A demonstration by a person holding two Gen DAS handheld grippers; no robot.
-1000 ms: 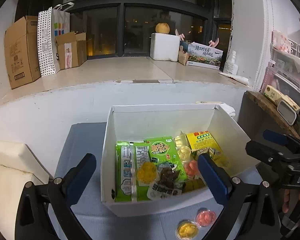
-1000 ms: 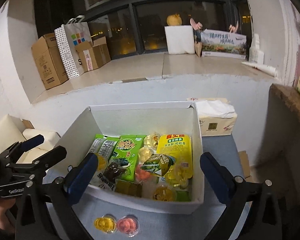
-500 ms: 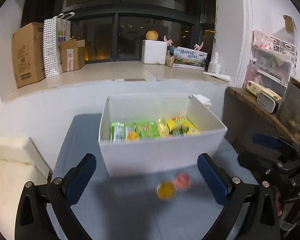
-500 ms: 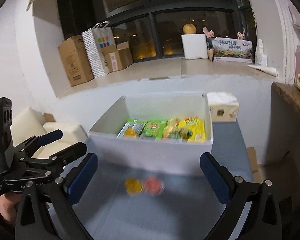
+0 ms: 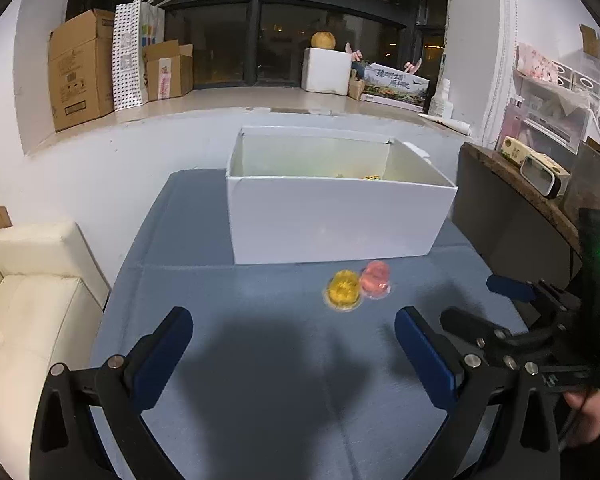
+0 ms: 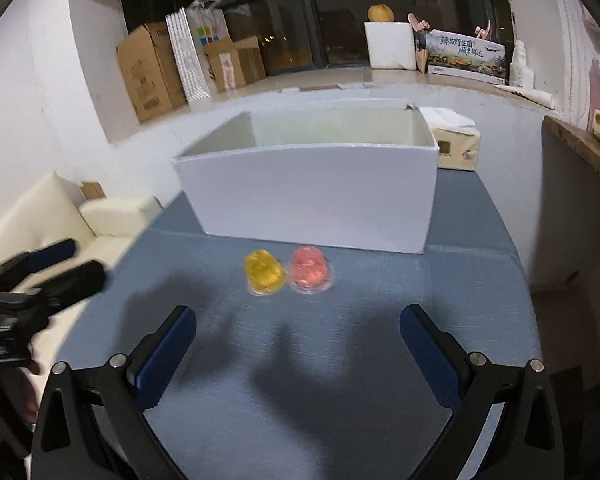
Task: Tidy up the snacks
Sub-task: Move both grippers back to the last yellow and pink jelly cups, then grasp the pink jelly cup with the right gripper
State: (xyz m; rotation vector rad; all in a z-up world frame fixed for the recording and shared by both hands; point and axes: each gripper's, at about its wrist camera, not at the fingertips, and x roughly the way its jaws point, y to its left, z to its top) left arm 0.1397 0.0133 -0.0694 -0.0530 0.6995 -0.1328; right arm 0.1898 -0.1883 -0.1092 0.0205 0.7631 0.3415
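Now both grippers have been drawn back from the white box [image 5: 336, 220]; left gripper [image 5: 292, 356] and right gripper [image 6: 296, 352] are spread, empty. Yellow cup [image 6: 264, 271] and pink cup [image 6: 310, 269], touching, lie just ahead, unboxed.

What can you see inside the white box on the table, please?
Over the white box's near wall, the left wrist view shows only a yellow scrap of packaging; the wall hides the rest. The right wrist view shows only bare inner walls.
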